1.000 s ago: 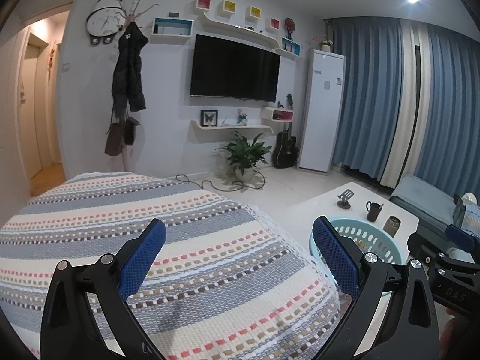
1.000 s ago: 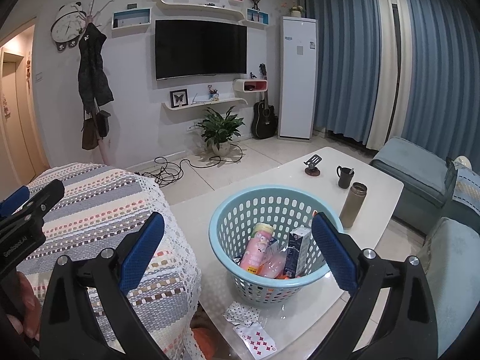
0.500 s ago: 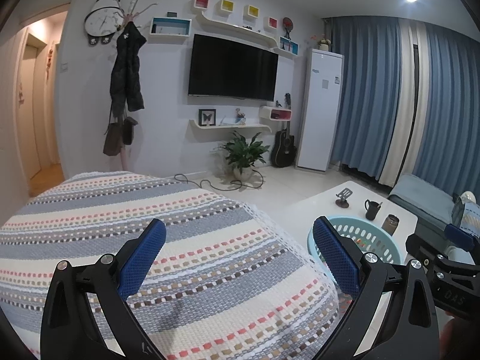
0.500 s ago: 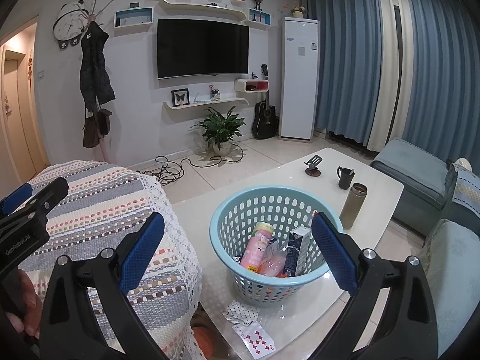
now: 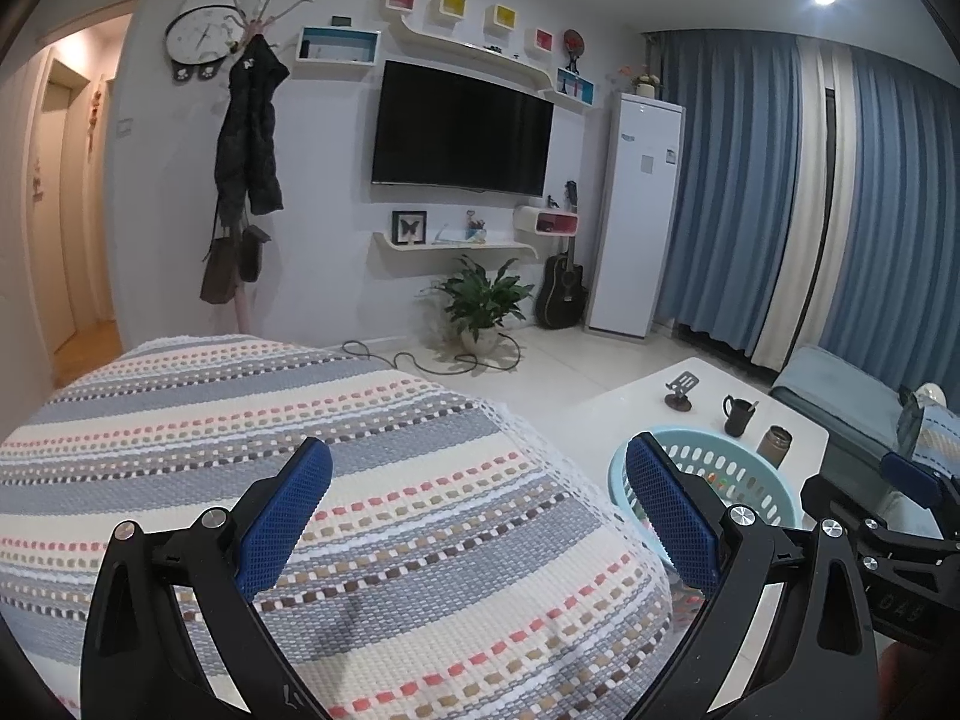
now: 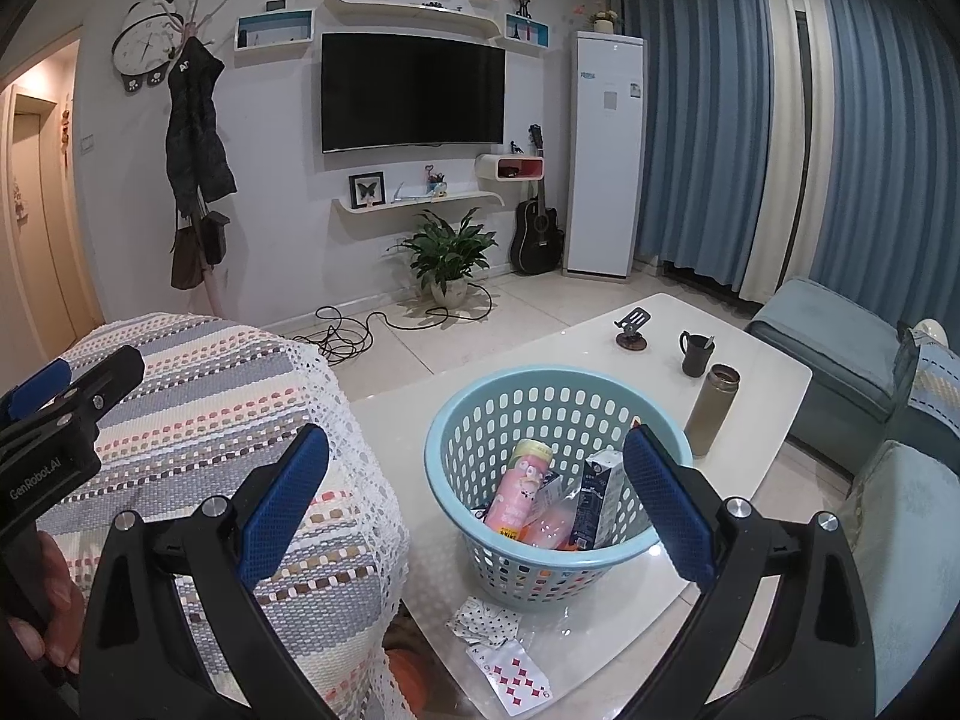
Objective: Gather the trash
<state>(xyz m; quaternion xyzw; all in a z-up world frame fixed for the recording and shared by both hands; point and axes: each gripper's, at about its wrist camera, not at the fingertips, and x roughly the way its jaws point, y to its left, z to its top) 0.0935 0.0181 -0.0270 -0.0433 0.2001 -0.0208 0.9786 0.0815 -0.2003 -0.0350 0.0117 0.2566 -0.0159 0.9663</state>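
Right gripper (image 6: 477,492): blue fingers (image 6: 666,510) spread wide apart, holding nothing, poised above the near side of the light-blue basket (image 6: 480,420). The basket stands on the white table (image 6: 762,372) and contains a pink bottle (image 6: 519,489) and a dark carton (image 6: 594,498). Just in front of the basket lie a polka-dot wrapper (image 6: 483,621) and a red-patterned card (image 6: 519,675). Behind the basket stand a flask (image 6: 711,402) and a mug (image 6: 696,351).

Left gripper (image 5: 477,510): fingers likewise apart and empty, over the striped cover (image 5: 300,420) left of the basket.
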